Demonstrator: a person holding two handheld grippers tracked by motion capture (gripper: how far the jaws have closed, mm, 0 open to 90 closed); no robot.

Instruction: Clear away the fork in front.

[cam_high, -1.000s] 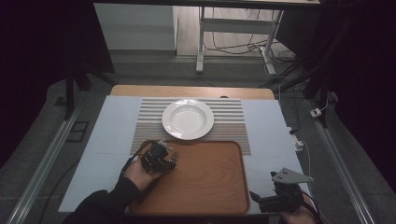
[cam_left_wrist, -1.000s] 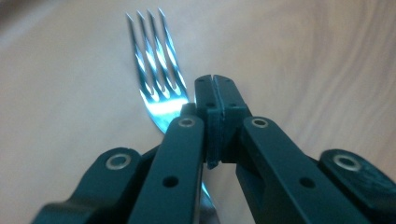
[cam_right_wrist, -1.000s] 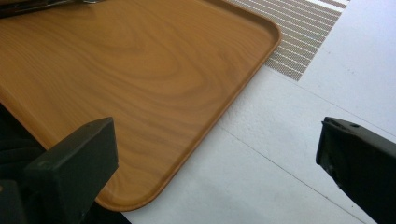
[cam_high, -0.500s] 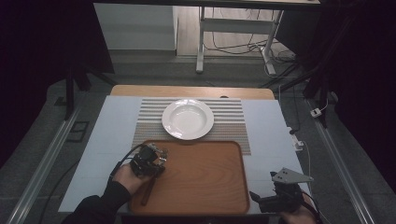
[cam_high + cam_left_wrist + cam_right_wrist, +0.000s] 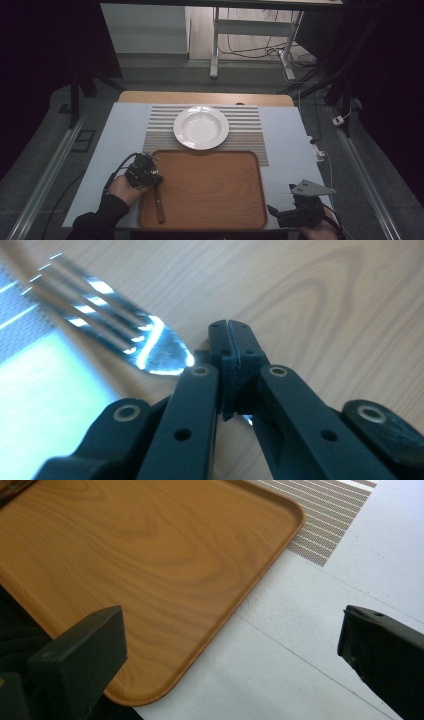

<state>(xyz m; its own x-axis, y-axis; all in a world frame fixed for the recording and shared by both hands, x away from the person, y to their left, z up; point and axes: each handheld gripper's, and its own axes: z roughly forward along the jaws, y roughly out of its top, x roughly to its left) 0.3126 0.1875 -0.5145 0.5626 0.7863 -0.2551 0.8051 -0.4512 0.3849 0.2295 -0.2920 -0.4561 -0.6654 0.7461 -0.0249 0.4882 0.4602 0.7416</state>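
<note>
The left gripper (image 5: 229, 347) is shut tight on a shiny metal fork (image 5: 125, 325), pinching its handle just behind the prongs, and the fork lies over the left side of the brown wooden tray (image 5: 210, 185) with its handle pointing toward the person. The right gripper (image 5: 230, 645) is wide apart and holds nothing, low over the white surface (image 5: 310, 670) by the tray's corner. A white plate (image 5: 201, 127) sits on the striped mat (image 5: 245, 120) behind the tray.
</note>
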